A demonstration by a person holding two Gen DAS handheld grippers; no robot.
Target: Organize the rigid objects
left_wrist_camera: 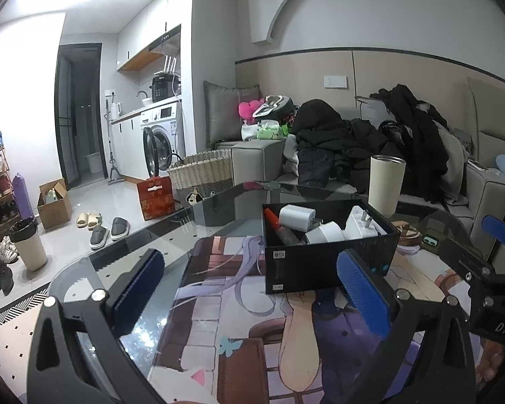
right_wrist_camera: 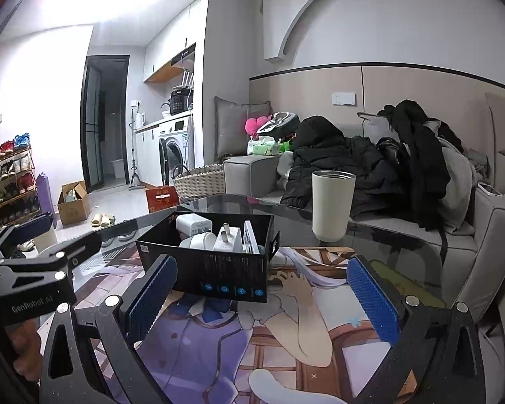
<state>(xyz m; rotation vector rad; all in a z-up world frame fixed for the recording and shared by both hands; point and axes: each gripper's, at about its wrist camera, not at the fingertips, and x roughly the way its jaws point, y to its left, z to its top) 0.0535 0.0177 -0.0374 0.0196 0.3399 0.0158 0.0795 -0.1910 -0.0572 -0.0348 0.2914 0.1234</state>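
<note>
A black open box point(left_wrist_camera: 303, 269) stands on a printed desk mat point(left_wrist_camera: 219, 303) on a glass table. It holds several white chargers point(left_wrist_camera: 298, 217) and a red-capped tube point(left_wrist_camera: 272, 217). My left gripper point(left_wrist_camera: 252, 289) is open just in front of the box, nothing between its blue pads; its right pad overlaps the box's front wall. In the right wrist view the box point(right_wrist_camera: 219, 269) and chargers point(right_wrist_camera: 193, 224) sit ahead and slightly left of my open, empty right gripper point(right_wrist_camera: 262, 298). The two grippers flank the box: the right gripper point(left_wrist_camera: 471, 239) shows at the edge, and likewise the left gripper point(right_wrist_camera: 55, 235).
A cream tumbler point(left_wrist_camera: 385, 183) point(right_wrist_camera: 331, 205) stands upright on the glass behind the box, to its right. Beyond the table is a grey sofa point(right_wrist_camera: 252, 175) piled with dark clothes. A wicker basket point(left_wrist_camera: 202, 171) and slippers point(left_wrist_camera: 109, 230) lie on the floor to the left.
</note>
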